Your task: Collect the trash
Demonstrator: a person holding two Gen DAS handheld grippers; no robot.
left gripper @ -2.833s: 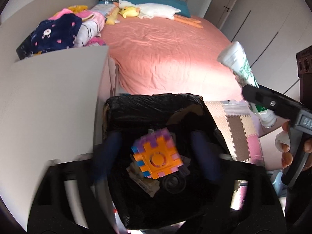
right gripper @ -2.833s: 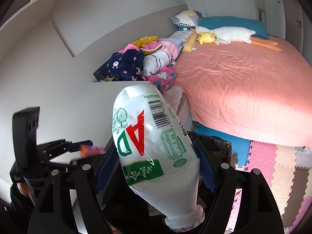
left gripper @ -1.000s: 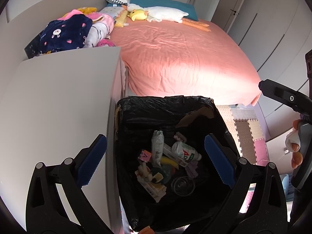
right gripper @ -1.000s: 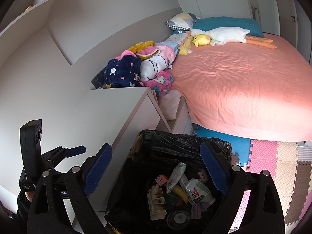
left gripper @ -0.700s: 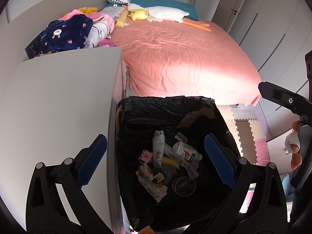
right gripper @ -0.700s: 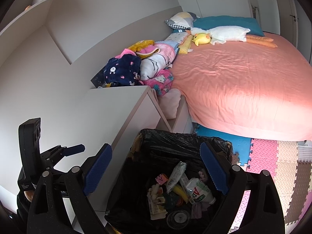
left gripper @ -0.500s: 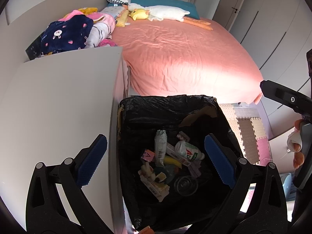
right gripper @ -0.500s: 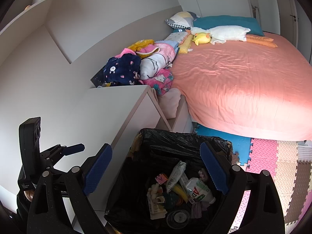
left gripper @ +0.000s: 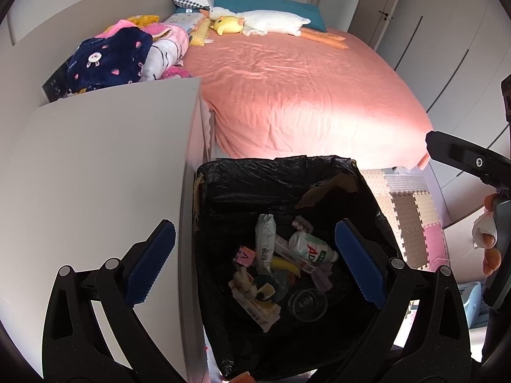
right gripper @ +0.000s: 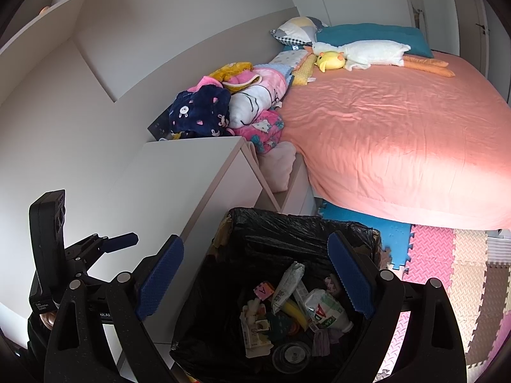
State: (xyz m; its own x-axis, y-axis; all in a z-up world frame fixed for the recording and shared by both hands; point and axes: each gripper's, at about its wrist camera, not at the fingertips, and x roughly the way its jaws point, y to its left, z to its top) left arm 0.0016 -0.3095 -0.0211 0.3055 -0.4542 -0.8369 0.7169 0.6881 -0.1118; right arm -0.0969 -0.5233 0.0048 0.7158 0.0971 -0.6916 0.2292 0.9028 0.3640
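Both tools, left tool (left gripper: 254,252) and right tool (right gripper: 255,273), hang wide and empty over the bin (left gripper: 223,178); withdraw straight upward, avoiding the liner rim, before seeking further trash.

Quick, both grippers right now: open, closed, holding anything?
Left gripper: open, empty.
Right gripper: open, empty.

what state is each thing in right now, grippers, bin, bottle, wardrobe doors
left gripper: open, holding nothing
right gripper: open, holding nothing
trash bin: lined with black bag, partly filled
white bottle: lying on its side in the bin
wardrobe doors: closed
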